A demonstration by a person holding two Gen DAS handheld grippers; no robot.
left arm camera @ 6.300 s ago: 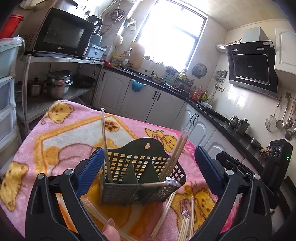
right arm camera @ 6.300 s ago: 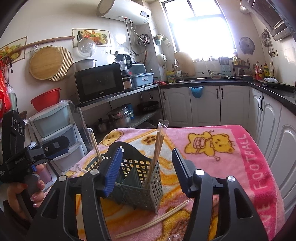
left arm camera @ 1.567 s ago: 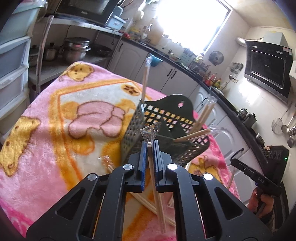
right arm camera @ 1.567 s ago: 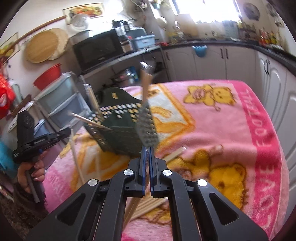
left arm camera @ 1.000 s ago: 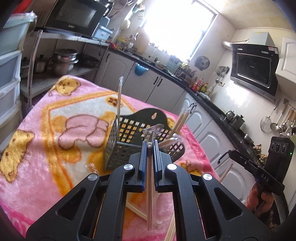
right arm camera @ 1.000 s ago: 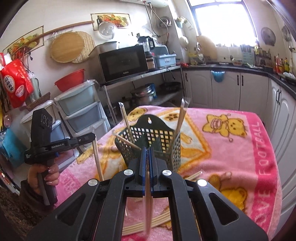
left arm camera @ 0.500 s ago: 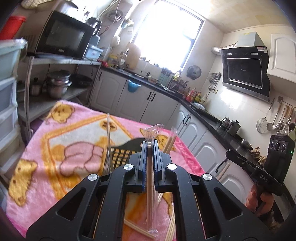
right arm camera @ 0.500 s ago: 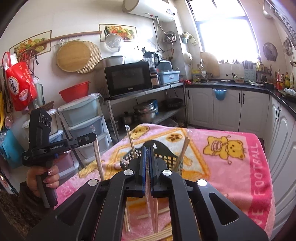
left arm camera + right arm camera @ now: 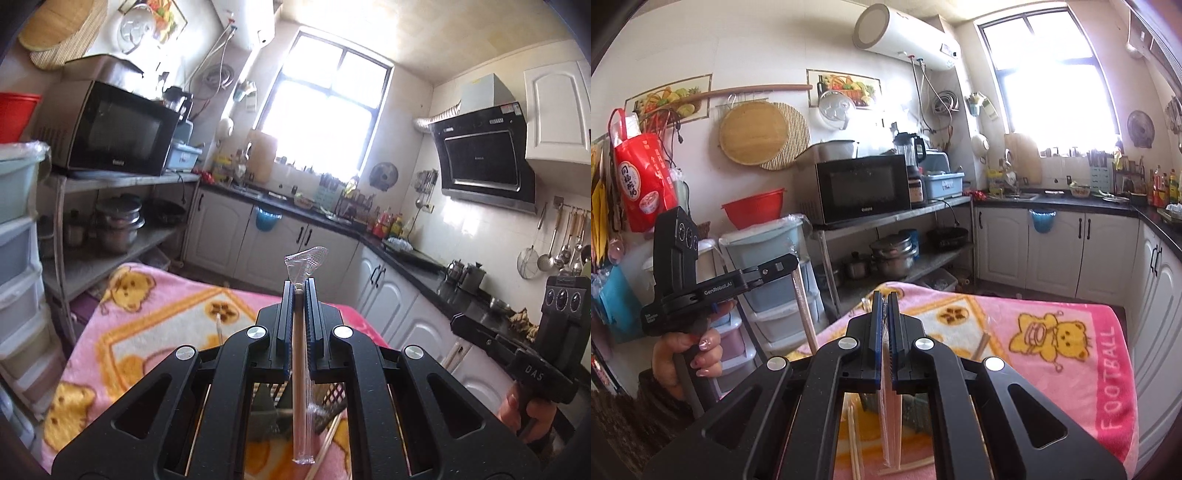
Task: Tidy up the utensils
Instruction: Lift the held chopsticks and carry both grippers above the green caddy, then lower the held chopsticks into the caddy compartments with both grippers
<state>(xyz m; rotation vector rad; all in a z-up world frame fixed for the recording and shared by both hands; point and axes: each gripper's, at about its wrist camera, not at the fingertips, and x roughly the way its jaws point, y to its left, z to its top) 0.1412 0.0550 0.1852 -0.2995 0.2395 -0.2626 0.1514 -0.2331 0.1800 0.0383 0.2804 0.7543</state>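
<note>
My left gripper (image 9: 299, 291) is shut on a pair of chopsticks in a clear plastic sleeve (image 9: 302, 391), held upright above the table. It shows from outside in the right wrist view (image 9: 783, 267), its chopsticks (image 9: 805, 314) hanging down. My right gripper (image 9: 884, 302) is shut on another wrapped chopstick pair (image 9: 891, 417), also upright. The dark green utensil basket (image 9: 328, 400) lies low behind the left gripper's body, mostly hidden; in the right wrist view a bit of the basket (image 9: 918, 411) shows under the gripper. Loose chopsticks (image 9: 854, 443) lie on the pink blanket (image 9: 1052, 354).
A metal shelf with a microwave (image 9: 864, 192) and pots (image 9: 894, 254) stands beyond the table. Plastic drawers (image 9: 775, 280) stand to the left. White cabinets and a counter (image 9: 332, 236) run along the far wall. The right gripper's handle (image 9: 543, 354) shows at the left wrist view's right edge.
Both grippers have risen and tilted upward with their chopsticks, so the basket has dropped low and nearly out of sight. Both stay shut on their wrapped pairs.
</note>
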